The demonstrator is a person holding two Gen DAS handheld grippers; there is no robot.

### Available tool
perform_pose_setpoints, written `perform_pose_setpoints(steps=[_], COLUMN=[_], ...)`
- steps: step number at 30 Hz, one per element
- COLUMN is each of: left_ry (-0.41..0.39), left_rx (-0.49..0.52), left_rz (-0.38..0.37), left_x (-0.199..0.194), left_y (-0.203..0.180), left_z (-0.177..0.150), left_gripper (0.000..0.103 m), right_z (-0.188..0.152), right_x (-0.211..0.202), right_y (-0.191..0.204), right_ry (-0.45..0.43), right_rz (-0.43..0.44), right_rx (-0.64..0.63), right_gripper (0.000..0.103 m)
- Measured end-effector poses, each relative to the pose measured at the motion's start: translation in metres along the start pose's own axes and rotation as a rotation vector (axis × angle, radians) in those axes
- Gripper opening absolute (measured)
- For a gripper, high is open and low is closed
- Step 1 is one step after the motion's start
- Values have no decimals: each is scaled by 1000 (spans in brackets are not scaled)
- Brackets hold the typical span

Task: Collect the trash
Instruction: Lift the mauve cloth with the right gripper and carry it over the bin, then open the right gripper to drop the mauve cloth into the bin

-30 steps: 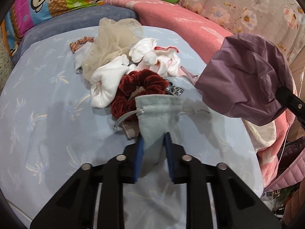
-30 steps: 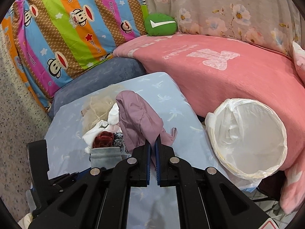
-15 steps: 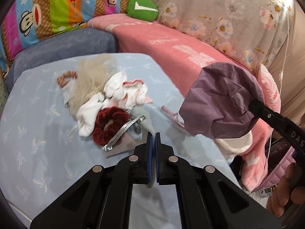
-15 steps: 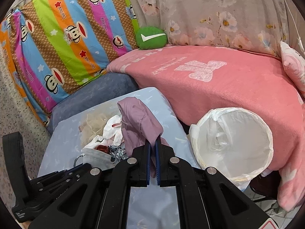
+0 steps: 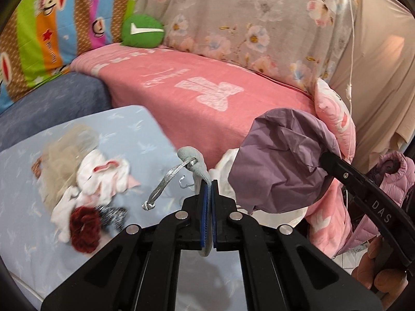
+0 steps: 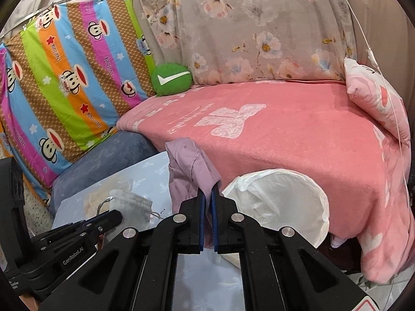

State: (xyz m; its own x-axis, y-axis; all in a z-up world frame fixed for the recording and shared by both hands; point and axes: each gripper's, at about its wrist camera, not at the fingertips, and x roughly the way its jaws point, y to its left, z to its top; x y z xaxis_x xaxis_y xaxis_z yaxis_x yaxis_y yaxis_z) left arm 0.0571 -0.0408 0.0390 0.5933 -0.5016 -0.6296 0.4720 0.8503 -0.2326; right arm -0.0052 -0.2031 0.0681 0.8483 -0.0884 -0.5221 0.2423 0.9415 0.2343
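Observation:
My left gripper [image 5: 208, 186] is shut on a grey drawstring pouch [image 5: 198, 171] and holds it in the air, its silver cord [image 5: 166, 184] hanging left. The pouch also shows in the right wrist view [image 6: 129, 206], held by the left gripper [image 6: 114, 216]. My right gripper [image 6: 208, 194] is shut on a purple cloth [image 6: 190, 172], which hangs in the left wrist view [image 5: 280, 165] in front of the bin. The white-lined trash bin [image 6: 282, 204] stands right of the right gripper, mostly hidden in the left wrist view [image 5: 223, 165].
A pile of white, beige and dark red fabric pieces [image 5: 85, 181] lies on the light blue table [image 5: 26, 233]. A pink-covered bed [image 6: 285, 129] runs behind, with a green cushion [image 6: 171, 79] and a striped monkey pillow [image 6: 64, 90].
My left gripper closed on the grey pouch, lifted it off the table and swung right toward the bin. My right gripper carried the purple cloth closer to the bin.

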Motion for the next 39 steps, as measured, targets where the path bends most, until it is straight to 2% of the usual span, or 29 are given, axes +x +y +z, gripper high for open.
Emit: perform_pose_setpoints(steps=[12,22,24,25,26,28,30,35,39], left_ry=[38,65,75,78,76,49,44,43,43], left_rx=[108,122,114,111,104,89,89,90,70], left_rz=[-107,-145,-143,-138,-126,-99,-93,-53,-29], left_x=[41,70,75,76,77,73,70,66,60], left_y=[-55,-71,-70,-69,-67,-64,-62,-54,-45], left_z=[23,28,29,29,29,28,28,27,23], left_gripper=[3,4,14,30,50,65,65,66,65], right_z=[27,27,27,26,26,24,22,15,7], right_x=[5,33,35,36,38,38,37,39,39], right_y=[-66,-84,-84,-83,-83,-81,-78,-69,-57], right_ry=[-59,-18,-16,-12,-10,-10,-11,14,31], right_rz=[-107,-135,-142,-145,-143,-143,-140,-120,-102], right_rx=[92,103,98,94,91,90,92,86,74], right_gripper=[4,7,11,12,14,32,37,37,43])
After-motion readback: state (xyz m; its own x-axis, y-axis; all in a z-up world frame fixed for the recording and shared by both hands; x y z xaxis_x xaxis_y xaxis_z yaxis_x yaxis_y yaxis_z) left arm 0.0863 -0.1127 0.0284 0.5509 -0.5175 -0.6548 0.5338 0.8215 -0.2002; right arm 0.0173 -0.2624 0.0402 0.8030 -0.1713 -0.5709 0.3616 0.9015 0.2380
